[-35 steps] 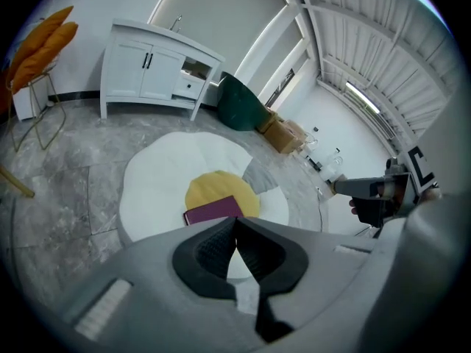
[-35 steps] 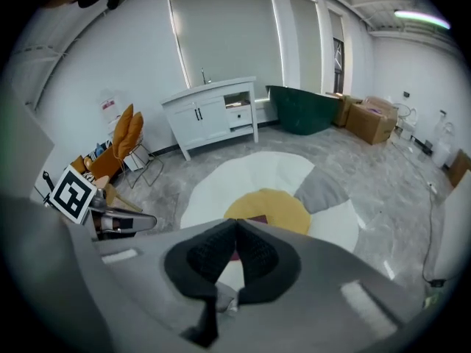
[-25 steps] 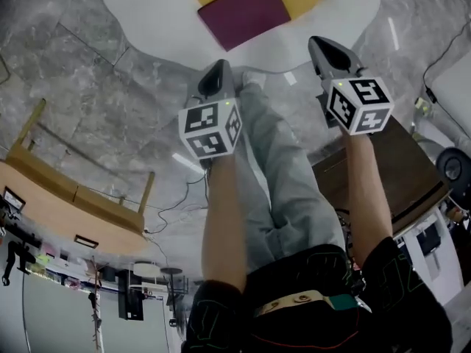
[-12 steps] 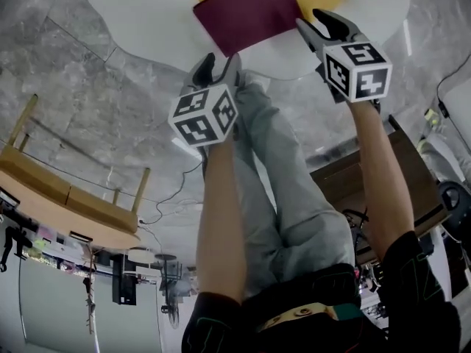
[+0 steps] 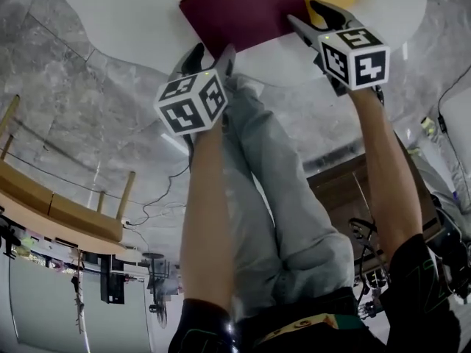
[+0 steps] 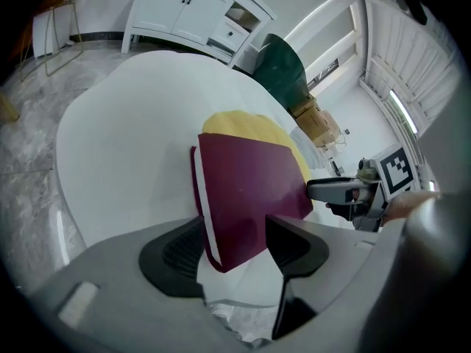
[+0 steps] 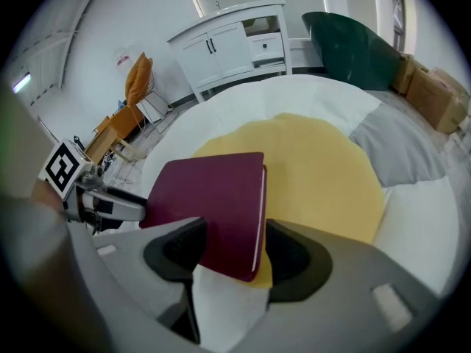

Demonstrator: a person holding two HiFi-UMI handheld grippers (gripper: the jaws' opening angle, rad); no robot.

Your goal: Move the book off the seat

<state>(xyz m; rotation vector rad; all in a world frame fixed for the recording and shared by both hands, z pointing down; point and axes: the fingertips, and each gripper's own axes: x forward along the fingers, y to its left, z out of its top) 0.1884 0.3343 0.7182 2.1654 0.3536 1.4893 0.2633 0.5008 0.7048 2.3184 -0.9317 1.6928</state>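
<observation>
Approach step, top centre: left gripper and right gripper are opening astride corners of the book (nothing pinched); next, clamp and lift it off the seat.

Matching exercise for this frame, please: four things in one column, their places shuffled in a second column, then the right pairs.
Things
1. maroon rectangular book
2. round yellow cushion
3. white lobed seat
4. white wooden cabinet

Places
A. in the background, beyond the seat
B. on the grey marble floor
C. topmost of the stack
D. middle of the seat, under the book

Pairs: 1-C, 2-D, 3-B, 4-A
</observation>
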